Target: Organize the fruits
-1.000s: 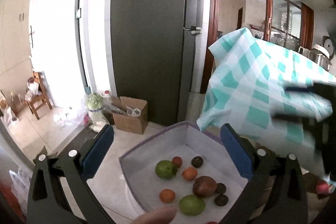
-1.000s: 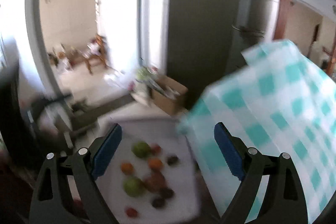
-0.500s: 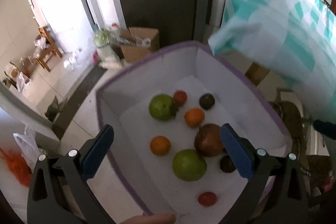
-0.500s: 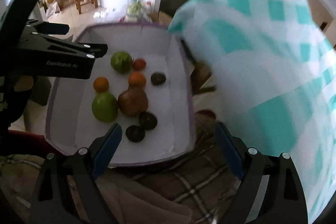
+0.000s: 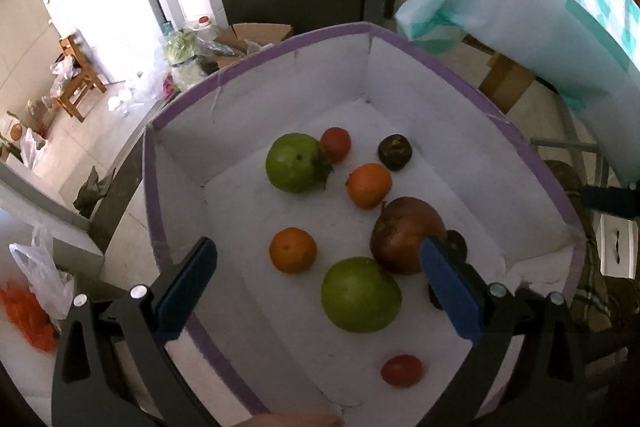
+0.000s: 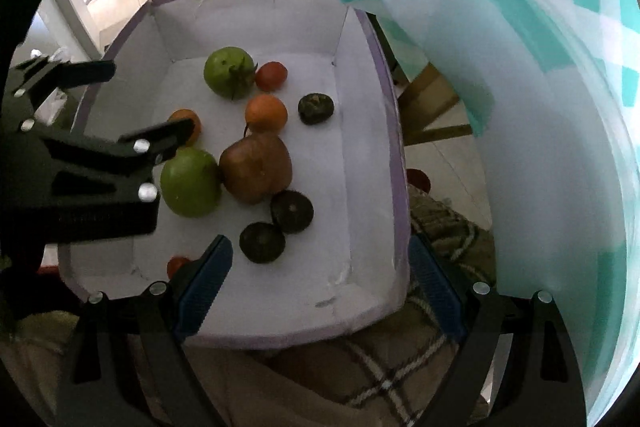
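You hold the left gripper (image 5: 316, 285) and right gripper (image 6: 318, 281) released and empty, both angled down over the purple-rimmed box (image 5: 452, 75), where the fruits (image 5: 296, 163) lie loose on its floor, presumably to choose one to lift.

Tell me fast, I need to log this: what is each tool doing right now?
Left tool: open, holding nothing, above the fruit box.
Right tool: open, holding nothing, over the box's near edge.
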A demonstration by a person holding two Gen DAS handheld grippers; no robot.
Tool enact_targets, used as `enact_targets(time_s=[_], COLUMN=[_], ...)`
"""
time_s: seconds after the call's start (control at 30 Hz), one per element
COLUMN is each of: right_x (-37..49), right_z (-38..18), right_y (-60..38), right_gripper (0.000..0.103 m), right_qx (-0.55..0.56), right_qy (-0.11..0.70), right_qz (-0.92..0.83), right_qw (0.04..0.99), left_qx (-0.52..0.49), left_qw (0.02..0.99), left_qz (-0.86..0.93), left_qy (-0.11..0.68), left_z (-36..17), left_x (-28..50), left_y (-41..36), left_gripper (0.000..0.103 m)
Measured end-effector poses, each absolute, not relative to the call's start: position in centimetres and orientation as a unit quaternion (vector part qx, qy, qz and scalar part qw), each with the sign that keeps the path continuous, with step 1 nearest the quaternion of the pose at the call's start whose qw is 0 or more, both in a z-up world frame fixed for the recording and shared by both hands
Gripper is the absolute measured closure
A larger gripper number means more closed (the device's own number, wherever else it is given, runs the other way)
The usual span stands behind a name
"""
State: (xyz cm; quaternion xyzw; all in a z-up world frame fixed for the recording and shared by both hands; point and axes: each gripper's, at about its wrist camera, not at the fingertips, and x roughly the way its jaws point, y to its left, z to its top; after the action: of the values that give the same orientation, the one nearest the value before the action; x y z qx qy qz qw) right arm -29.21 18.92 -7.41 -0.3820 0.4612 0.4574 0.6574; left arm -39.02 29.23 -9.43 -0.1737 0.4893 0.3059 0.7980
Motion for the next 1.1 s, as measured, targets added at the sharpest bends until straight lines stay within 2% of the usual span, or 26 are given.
enact_targets(time_s=[0.4, 1.1], right_x=[-29.2, -29.1], right_z=[-9.6, -9.0], right_y=[20.5, 20.1], right_gripper=[0.017, 0.017], right_qx=[-0.348, -0.331], right_qy=[0.522, 0.517], right_qz=[0.424, 0.424], right_qw=[0.654, 0.666], left_qx=[-0.214, -0.226], left_qw=[0.761, 0.762], left_qz=[0.363, 0.343], left_qy=[0.492, 0.501], left_z=[-10.3, -11.0], left_x=[-40.3, -39.7], left_y=[31.0, 30.5], left_gripper=[0.001, 0.001])
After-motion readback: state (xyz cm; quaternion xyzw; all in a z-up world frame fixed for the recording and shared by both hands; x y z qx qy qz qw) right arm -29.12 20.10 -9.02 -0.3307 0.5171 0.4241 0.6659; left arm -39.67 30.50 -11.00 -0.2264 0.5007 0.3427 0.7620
